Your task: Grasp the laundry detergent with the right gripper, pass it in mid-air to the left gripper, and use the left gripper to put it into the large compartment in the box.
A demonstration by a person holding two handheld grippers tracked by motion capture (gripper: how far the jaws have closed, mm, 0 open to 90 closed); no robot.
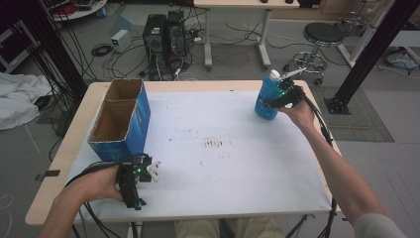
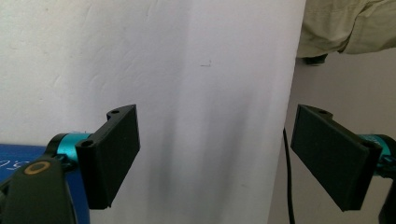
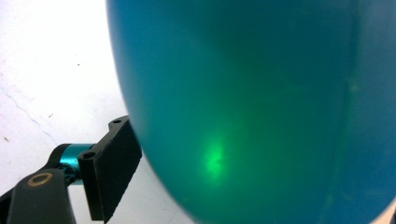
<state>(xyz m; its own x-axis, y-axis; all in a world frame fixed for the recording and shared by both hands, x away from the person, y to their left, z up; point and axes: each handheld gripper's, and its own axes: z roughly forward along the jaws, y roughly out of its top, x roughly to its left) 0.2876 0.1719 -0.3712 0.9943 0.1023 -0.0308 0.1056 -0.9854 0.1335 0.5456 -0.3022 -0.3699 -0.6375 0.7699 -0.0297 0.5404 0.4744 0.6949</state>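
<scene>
A blue bottle [image 1: 267, 97] with a white cap stands at the table's far right. My right gripper [image 1: 280, 100] reaches around it from the right. In the right gripper view the bottle [image 3: 252, 107] sits between the jaws, with the left finger [image 3: 109, 170] spread wide at its side and the other finger hidden behind it. My left gripper [image 1: 132, 197] rests at the front left beside a blue cardboard box [image 1: 121, 119]. In the left gripper view the gripper [image 2: 215, 154] is open with nothing between its fingers, hanging over the white table cover [image 2: 187, 70].
The open box stands along the table's left side, and its corner [image 2: 11, 156] lies close by my left gripper. The table's front edge [image 2: 292, 93] and the person's trousers [image 2: 345, 25] are just beyond the left gripper. Computer towers [image 1: 163, 37] and a stool [image 1: 322, 37] stand behind the table.
</scene>
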